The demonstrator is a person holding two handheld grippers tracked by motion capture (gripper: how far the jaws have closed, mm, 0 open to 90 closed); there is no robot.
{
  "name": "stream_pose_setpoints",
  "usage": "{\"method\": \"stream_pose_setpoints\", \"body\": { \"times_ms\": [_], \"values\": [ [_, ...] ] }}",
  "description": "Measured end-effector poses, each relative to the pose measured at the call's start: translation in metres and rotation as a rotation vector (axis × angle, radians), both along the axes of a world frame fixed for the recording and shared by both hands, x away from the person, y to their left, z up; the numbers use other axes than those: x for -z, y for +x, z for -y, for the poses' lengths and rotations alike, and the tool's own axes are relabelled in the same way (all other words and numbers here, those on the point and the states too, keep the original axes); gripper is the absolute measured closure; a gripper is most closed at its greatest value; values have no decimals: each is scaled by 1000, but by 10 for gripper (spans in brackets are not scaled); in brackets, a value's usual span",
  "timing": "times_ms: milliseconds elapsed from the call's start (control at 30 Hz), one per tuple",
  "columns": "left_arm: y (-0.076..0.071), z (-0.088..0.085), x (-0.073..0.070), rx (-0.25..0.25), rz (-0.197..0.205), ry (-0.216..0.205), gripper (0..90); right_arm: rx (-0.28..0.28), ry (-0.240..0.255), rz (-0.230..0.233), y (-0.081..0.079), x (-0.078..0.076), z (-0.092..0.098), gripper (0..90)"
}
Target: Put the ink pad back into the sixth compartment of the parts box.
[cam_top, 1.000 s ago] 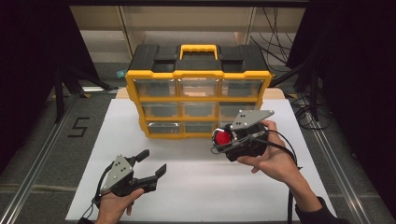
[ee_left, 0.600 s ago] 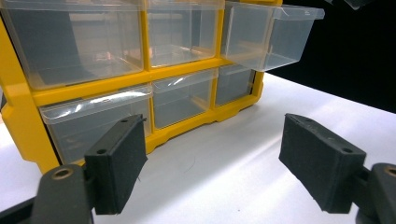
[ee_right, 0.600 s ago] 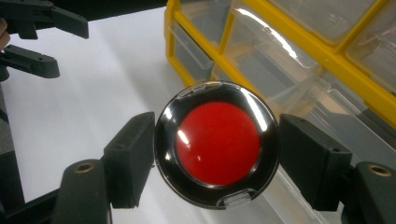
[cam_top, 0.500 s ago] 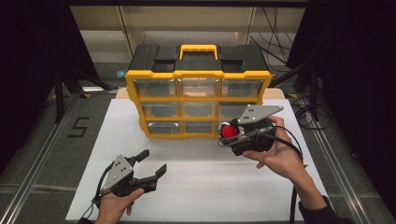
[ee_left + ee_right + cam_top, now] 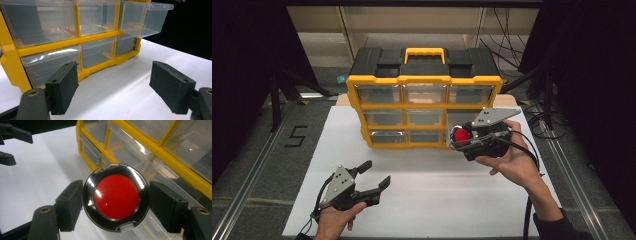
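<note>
At the left, the left hand-held gripper [image 5: 373,178] hovers low over the white tabletop [image 5: 432,200], jaws spread with nothing between them. At the right, the right hand-held gripper [image 5: 458,139] clamps a round red compact [image 5: 116,197] edgewise, its flat red face toward the camera, before the yellow drawer organizer [image 5: 424,82]; being round, it has no long axis.

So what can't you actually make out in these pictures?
- Right gripper view: the back of the round red compact, which faces away; the pulled-out drawer behind it is blocked by it.
- High view: whether the drawers of the yellow organizer hold anything; too small and glary.
- High view: the right gripper hides the right end of the lower drawer rows.
- Left gripper view: the organizer's top is cut off by the upper edge beyond the open left gripper.
</note>
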State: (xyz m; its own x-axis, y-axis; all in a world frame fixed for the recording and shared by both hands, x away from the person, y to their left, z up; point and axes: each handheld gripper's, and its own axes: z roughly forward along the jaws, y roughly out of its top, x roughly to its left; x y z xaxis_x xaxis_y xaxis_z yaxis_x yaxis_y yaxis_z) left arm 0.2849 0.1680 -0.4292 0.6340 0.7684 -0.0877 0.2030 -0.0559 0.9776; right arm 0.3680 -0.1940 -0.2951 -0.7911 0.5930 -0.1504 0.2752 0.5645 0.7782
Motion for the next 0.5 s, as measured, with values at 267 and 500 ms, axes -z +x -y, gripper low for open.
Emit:
{"method": "stream_pose_setpoints", "body": {
  "times_ms": [267,500],
  "values": [
    [0,0,0,1,-1,0,223,21,6,-4,6,1,3,305],
    [0,0,0,3,-4,1,222,30,9,6,9,-2,5,305]
  ]
}}
